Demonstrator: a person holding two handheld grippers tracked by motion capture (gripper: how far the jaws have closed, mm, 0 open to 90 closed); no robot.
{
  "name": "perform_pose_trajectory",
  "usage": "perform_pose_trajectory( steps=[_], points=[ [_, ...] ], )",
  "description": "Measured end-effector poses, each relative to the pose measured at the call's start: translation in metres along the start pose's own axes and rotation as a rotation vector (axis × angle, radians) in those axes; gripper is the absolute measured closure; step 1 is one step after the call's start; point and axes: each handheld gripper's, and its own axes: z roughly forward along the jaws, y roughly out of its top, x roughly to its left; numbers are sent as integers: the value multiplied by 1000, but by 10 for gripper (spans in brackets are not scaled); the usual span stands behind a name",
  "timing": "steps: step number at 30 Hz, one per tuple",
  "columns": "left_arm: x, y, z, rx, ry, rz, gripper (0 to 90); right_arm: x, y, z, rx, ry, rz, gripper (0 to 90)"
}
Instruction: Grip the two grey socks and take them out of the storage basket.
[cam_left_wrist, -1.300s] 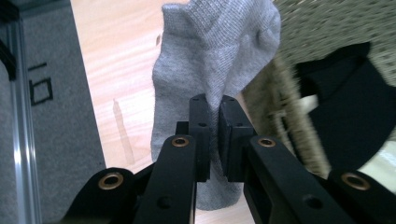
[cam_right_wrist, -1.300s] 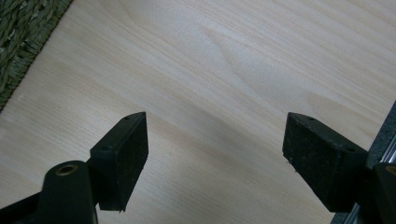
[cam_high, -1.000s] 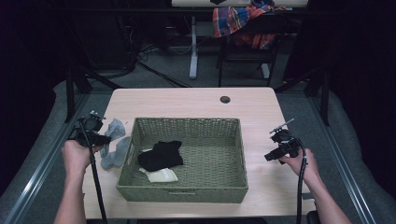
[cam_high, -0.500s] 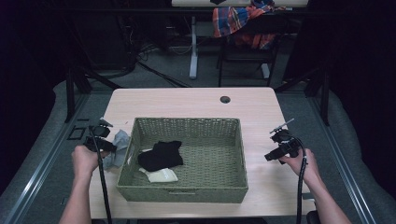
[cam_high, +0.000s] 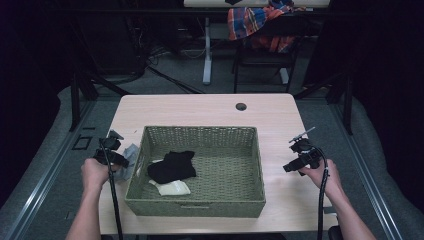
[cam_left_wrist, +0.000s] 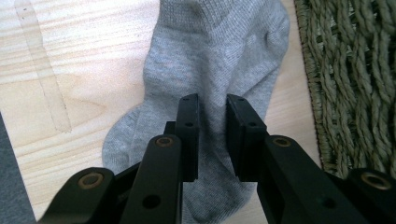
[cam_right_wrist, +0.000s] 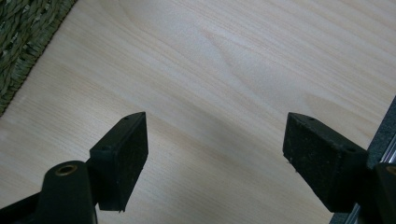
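Observation:
A grey sock (cam_left_wrist: 215, 60) lies flat on the wooden table just left of the woven basket (cam_left_wrist: 355, 70). My left gripper (cam_left_wrist: 213, 100) points down on it. Its jaws have just been opening and stand a narrow gap apart, with the sock's cloth between and under the tips. From above, the left gripper (cam_high: 120, 161) sits over the grey sock (cam_high: 132, 152) beside the basket (cam_high: 200, 129). A black sock (cam_high: 172, 166) and a white one (cam_high: 172, 188) lie in the basket. My right gripper (cam_right_wrist: 217, 119) stands open over bare wood, right of the basket in the high view (cam_high: 289, 167).
A dark round hole (cam_high: 241, 106) marks the table's far side. Behind the table stands a chair with a plaid cloth (cam_high: 255, 20). A corner of the basket (cam_right_wrist: 23, 37) shows at the upper left of the right gripper view. The table's right edge lies close to the right hand.
My left hand has come down and towards the near edge with the grey sock, which now rests on the table beside the basket. The right hand has stayed put.

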Motion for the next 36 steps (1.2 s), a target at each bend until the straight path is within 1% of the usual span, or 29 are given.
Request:
perform_pose_trajectory(
  steps=[5,8,10,12,14,15,16,17,19,20,21,22,23,24,26,27,29,30,31,33,36],
  points=[
    [0,0,9,20,17,-6,761,0,0,0,0,0,1,220],
    [-1,1,9,24,23,-4,762,0,0,0,0,0,0,220],
    [-2,1,8,16,13,-10,734,0,0,0,-1,-1,0,221],
    [-2,0,8,16,11,-7,686,0,0,-1,1,-3,-2,221],
    [-2,0,4,24,24,-8,551,0,0,-1,4,-5,-6,221],
    [-3,0,2,25,34,-4,510,1,-1,0,-21,-4,15,220],
    [-3,-1,-1,15,39,-5,453,1,-1,0,-26,-7,19,221],
    [-3,-2,-4,-7,54,-13,384,1,-1,0,-30,-5,25,221],
    [-4,-4,-11,-39,78,-23,296,0,-1,-1,-30,-4,21,221],
    [-4,-5,-15,-57,87,-31,259,-1,0,-2,-17,-4,9,221],
    [-4,-7,-19,-76,97,-36,196,-2,0,-4,-7,-5,1,221],
    [-4,-7,-19,-76,97,-36,140,-2,0,-4,-7,-5,1,221],
    [-4,-12,-27,-117,106,-44,142,-2,-1,-4,-30,-6,17,218],
    [-5,-14,-31,-139,112,-51,128,-2,-1,-5,-27,-5,12,216],
    [-7,-19,-39,-176,120,-61,59,-3,-1,-6,-43,3,25,211],
    [-8,-21,-43,-198,124,-61,36,-3,-1,-6,-40,-6,17,209],
    [-12,-24,-50,-230,127,-61,7,-4,-1,-7,-47,-6,24,209],
    [-14,-26,-52,-265,129,-65,2,-4,-1,-8,-48,-3,20,209],
    [-17,-29,-55,-286,126,-65,2,-4,-1,-8,-62,3,31,209],
    [-22,-35,-59,-312,127,-57,2,-4,-2,-9,-63,-3,31,207],
    [-29,-47,-65,-361,125,-72,1,-4,-2,-9,-66,-4,29,206]
  ],
)
